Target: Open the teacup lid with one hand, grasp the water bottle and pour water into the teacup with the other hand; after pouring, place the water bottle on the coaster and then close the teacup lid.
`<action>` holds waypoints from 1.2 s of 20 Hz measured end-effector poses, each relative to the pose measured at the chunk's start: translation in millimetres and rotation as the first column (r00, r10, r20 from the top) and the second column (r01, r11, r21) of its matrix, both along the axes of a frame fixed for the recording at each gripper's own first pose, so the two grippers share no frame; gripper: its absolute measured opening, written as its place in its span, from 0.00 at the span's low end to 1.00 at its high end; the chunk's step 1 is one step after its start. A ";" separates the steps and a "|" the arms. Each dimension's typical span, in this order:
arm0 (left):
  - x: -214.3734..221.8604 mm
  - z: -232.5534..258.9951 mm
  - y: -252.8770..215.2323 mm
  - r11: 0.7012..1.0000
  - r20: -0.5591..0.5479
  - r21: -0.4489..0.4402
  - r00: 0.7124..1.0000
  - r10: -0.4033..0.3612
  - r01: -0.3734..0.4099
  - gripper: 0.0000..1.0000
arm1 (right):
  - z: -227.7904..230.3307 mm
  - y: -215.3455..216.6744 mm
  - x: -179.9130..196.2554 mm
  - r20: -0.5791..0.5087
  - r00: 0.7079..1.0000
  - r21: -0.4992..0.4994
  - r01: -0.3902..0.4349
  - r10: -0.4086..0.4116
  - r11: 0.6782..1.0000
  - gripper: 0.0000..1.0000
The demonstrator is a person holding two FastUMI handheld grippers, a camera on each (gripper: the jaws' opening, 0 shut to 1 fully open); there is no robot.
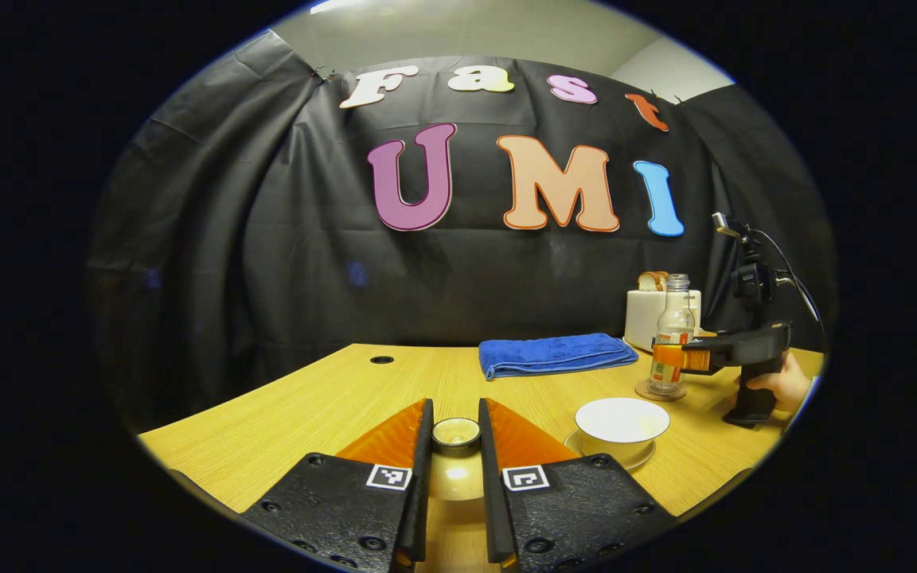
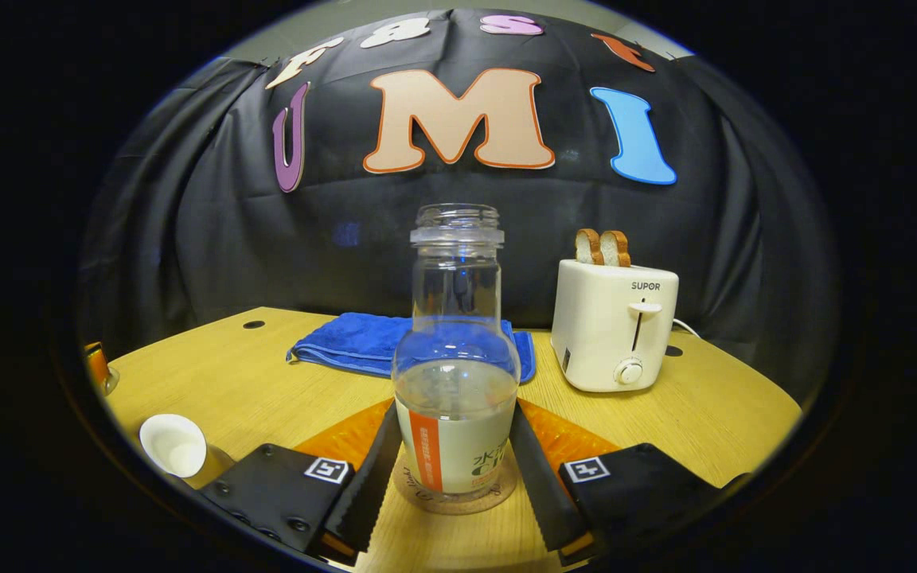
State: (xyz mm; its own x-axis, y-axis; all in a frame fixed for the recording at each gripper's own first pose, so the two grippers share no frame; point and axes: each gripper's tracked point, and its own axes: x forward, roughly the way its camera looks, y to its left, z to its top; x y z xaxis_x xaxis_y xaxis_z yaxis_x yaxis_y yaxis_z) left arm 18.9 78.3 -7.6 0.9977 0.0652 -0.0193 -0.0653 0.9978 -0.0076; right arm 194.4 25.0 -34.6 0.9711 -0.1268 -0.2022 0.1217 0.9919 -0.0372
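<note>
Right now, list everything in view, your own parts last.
table: one, light wood, under everything
towel: one, blue, folded at the back
toaster: one, white, back right
bread slices: two, brown-crusted, in the toaster
water bottle: one, clear, capless, on the coaster
coaster: one, brown, under the bottle
teacup: one, white, uncovered
saucer: one, pale, under the teacup
teacup lid: one, pale, gripped
left hand-held gripper: one, closed on lid
right hand-held gripper: one, against both bottle sides
hand: one, holding right gripper
</note>
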 end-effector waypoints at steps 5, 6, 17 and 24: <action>0.5 -0.6 0.1 1.000 0.000 0.000 1.000 0.001 -0.001 0.26 | -0.4 -0.5 -0.9 -0.006 1.000 0.004 -0.002 0.002 1.000 0.84; 0.5 -0.4 0.0 1.000 0.000 0.000 1.000 0.001 -0.001 0.26 | -1.9 0.5 -2.0 -0.010 1.000 0.009 -0.005 0.005 1.000 0.83; 1.3 -0.9 -2.4 1.000 -0.001 -0.001 1.000 0.012 -0.012 0.27 | 12.2 -5.1 -43.6 0.061 0.998 0.019 -0.034 0.032 0.999 0.93; 14.0 -0.1 -36.8 0.998 0.002 0.000 0.998 -0.059 0.059 0.26 | 22.3 -12.1 -78.0 0.108 0.993 0.018 -0.039 0.037 0.999 0.95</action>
